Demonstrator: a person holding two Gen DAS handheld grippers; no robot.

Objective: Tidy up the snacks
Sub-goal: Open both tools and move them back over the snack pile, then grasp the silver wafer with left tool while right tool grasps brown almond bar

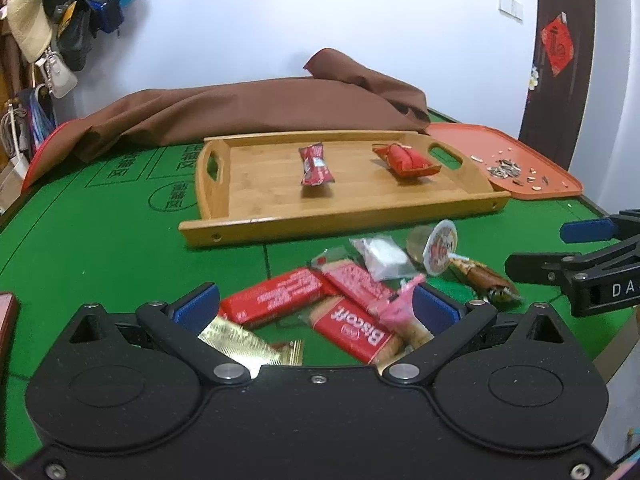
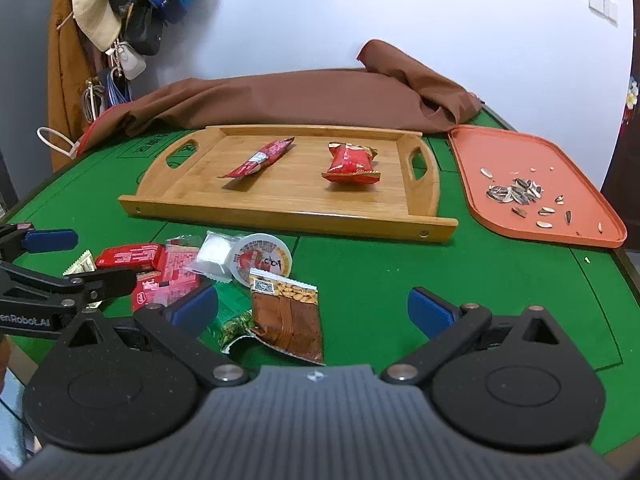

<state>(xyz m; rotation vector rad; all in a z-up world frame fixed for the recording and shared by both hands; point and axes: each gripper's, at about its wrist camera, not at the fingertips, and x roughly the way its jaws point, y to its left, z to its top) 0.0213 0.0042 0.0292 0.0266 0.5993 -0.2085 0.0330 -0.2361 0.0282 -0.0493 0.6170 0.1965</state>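
A wooden tray lies on the green table and holds a long red packet and a puffy red packet. In front of it is a pile of snacks: red Biscoff bars, a gold wrapper, a white packet, a round jelly cup and a brown nut packet. My left gripper is open, low over the Biscoff bars. My right gripper is open over the brown packet.
An orange tray with sunflower seeds lies right of the wooden tray. A brown cloth is heaped behind. Hats and bags hang at the left wall. A dark red object sits at the left table edge.
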